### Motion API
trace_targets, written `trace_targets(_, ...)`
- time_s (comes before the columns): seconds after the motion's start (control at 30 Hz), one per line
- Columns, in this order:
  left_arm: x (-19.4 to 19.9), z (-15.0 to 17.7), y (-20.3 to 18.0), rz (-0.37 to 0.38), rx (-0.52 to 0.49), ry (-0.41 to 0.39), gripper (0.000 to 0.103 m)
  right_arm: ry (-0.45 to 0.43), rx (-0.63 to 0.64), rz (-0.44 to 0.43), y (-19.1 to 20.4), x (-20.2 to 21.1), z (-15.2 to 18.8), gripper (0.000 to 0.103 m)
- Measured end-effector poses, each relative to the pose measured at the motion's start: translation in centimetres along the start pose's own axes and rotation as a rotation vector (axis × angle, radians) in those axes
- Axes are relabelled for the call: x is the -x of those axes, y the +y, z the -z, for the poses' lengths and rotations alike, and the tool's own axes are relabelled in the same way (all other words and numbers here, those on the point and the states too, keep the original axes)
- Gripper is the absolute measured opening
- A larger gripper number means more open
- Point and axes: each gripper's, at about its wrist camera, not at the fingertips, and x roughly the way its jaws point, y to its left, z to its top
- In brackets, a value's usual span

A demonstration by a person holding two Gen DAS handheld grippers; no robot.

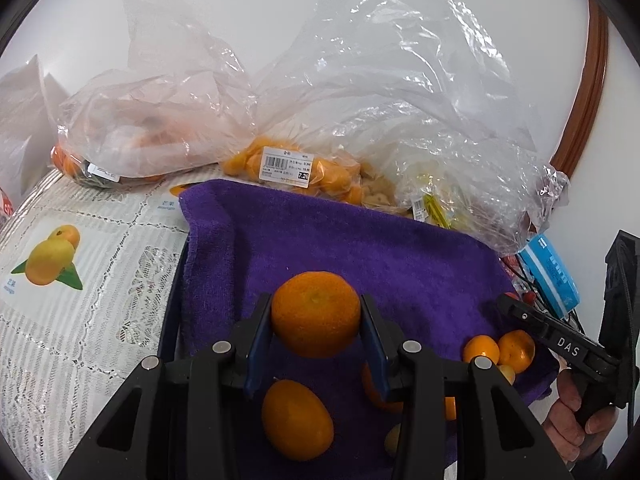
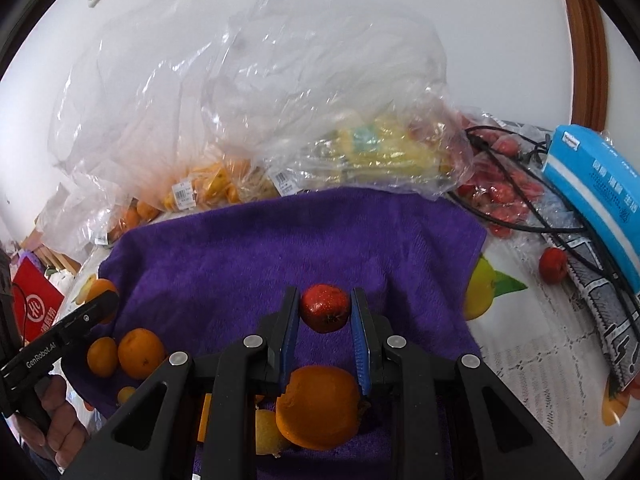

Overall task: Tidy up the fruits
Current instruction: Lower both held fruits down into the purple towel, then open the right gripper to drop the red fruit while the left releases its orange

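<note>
Gripping an orange (image 1: pixel 316 314), left tool (image 1: pixel 316 320); right tool (image 2: pixel 325 312) clamping perhaps hawthorn fruit (image 2: pixel 325 307); bagged fruits (image 1: pixel 280 168) blurred.

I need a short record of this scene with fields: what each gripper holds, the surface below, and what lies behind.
left gripper: shut on an orange
right gripper: shut on a small red fruit
surface: purple towel with loose oranges
behind: plastic bags of fruit
right side: blue box
</note>
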Motion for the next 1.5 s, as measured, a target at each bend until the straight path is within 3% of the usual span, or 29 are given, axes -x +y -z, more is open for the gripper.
trace_targets(1.27, -1.5, 0.0, -0.6, 0.004, -0.013, 0.080, 0.040, 0.005, 0.044, 0.028, 0.9, -0.7, 0.5, 0.026)
trace_targets(1.5, -1.6, 0.0, -0.8, 0.000, -0.021, 0.086, 0.040, 0.008, 0.056, 0.032, 1.3, -0.8, 0.5, 0.030)
